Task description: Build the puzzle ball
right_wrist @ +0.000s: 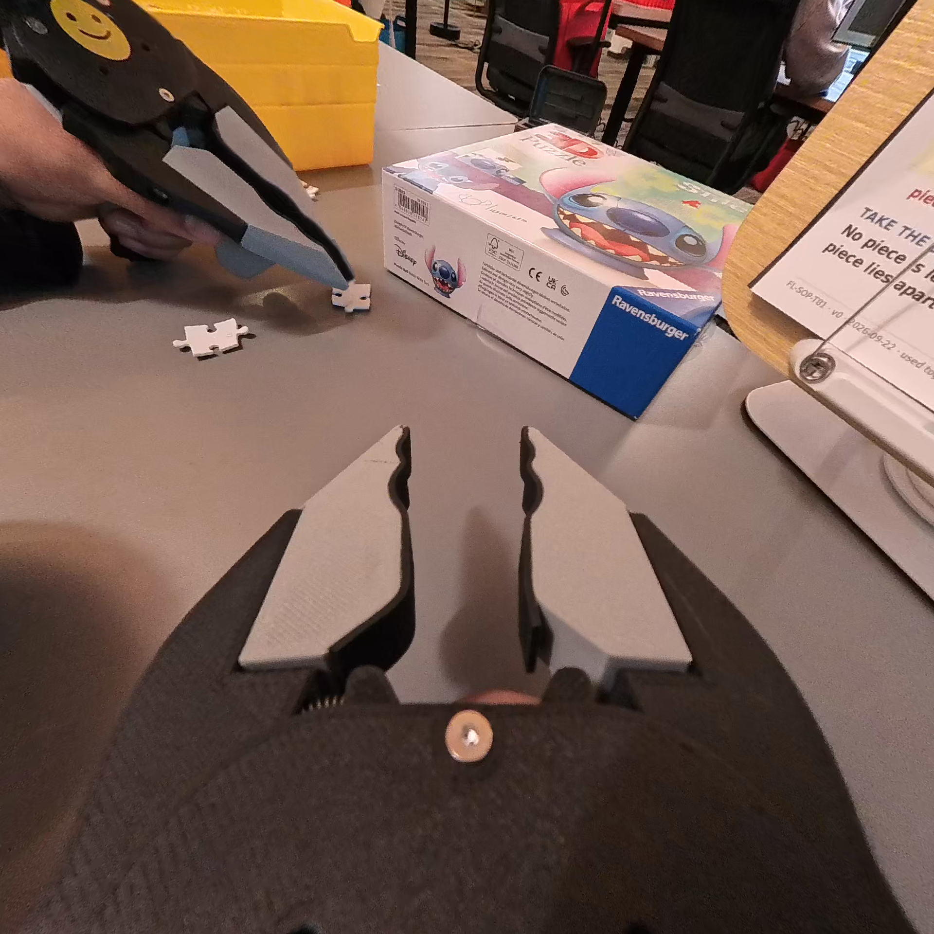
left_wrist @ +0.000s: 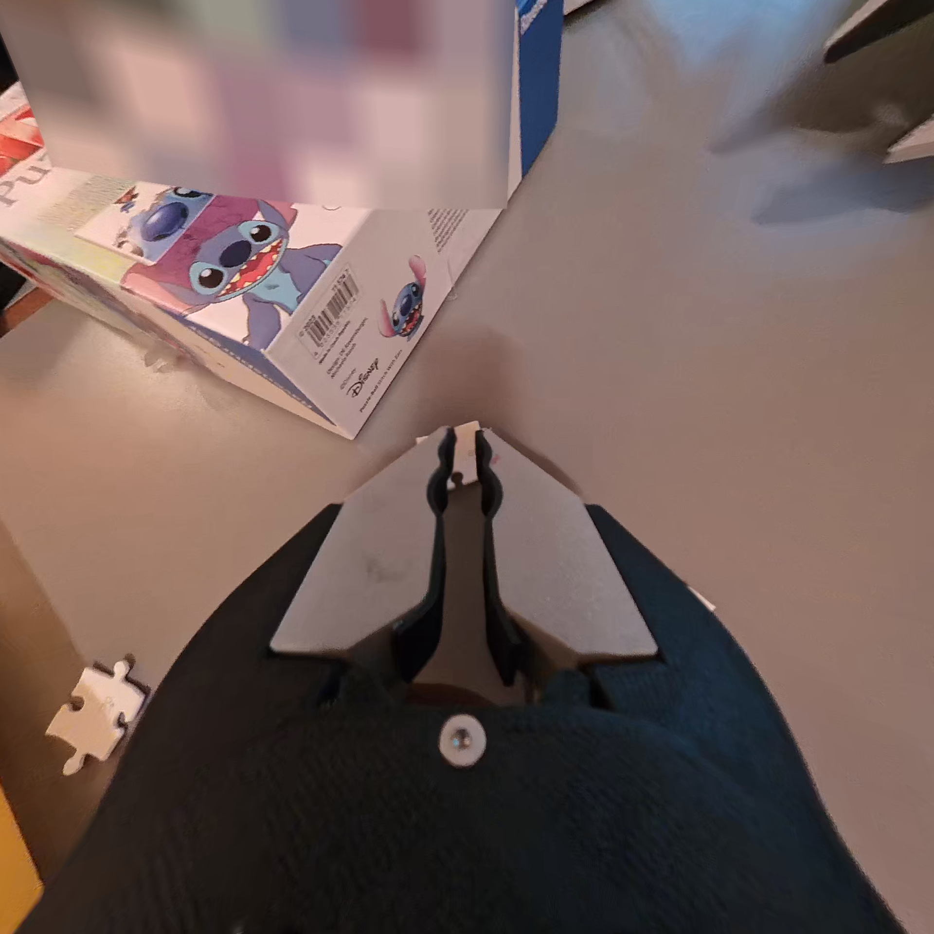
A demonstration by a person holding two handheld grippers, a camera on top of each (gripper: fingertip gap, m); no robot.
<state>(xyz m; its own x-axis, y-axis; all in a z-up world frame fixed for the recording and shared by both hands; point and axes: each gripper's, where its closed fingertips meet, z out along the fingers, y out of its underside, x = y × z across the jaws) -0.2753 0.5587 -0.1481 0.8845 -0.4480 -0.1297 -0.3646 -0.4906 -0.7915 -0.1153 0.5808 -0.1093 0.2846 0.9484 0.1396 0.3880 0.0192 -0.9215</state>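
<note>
Left gripper is pinched on a white puzzle piece at the grey table; another piece lies lower left, and the printed puzzle box sits ahead.

Right gripper hovers with jaws apart, holding nothing. Beyond lie a joined white pair, a yellow bin and a sign stand bearing print.

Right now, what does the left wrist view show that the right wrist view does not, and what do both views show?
Only the left wrist view shows the left gripper from close, its fingers nearly shut around a white puzzle piece.

Only the right wrist view shows the open, empty right gripper, a yellow bin, a sign on a stand, and two joined pieces.

Both show the puzzle box and grey table.
</note>
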